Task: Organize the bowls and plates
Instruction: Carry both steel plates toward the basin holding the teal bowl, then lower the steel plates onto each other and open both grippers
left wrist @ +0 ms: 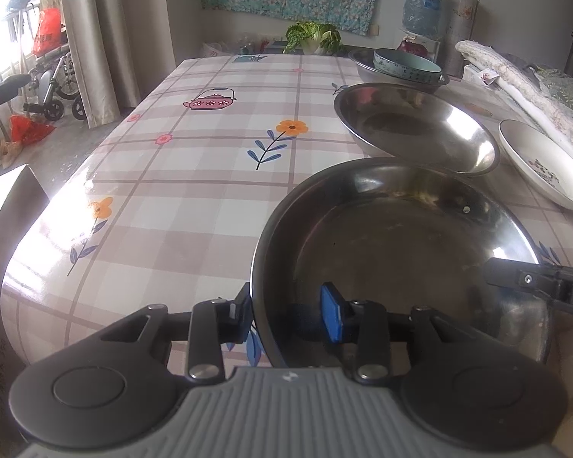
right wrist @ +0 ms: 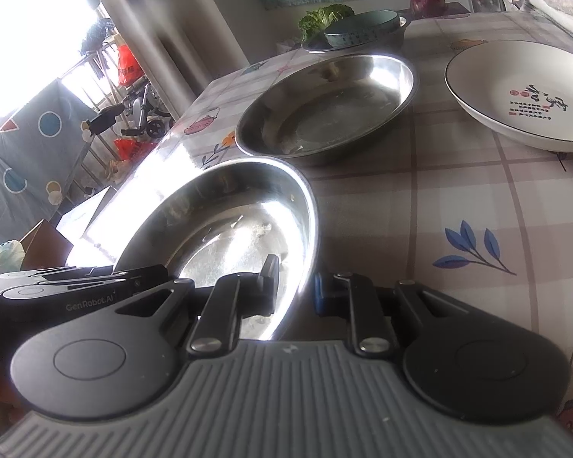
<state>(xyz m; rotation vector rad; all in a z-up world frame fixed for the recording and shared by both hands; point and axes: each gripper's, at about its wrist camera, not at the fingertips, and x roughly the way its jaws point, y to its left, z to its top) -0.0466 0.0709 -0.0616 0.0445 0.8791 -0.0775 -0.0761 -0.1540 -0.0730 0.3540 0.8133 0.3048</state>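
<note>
A steel plate (left wrist: 393, 244) sits at the near edge of the checked table; it also shows in the right wrist view (right wrist: 233, 225). My left gripper (left wrist: 288, 313) straddles its left rim, fingers apart with a clear gap, one outside and the blue pad (left wrist: 332, 316) inside. My right gripper (right wrist: 296, 290) straddles its right rim, fingers close on the rim; its arm shows in the left wrist view (left wrist: 534, 278). A second steel plate (left wrist: 416, 126) (right wrist: 328, 103) lies behind. A white plate with writing (right wrist: 523, 91) (left wrist: 546, 160) lies to the right.
At the far end a teal bowl (left wrist: 407, 65) sits inside a steel basin (left wrist: 363, 65), with greens (left wrist: 313, 36) behind. Folded cloth (left wrist: 523, 87) lies along the right side. A wheelchair (left wrist: 53, 80) and curtain stand left of the table. A cardboard box (right wrist: 46, 244) is at near left.
</note>
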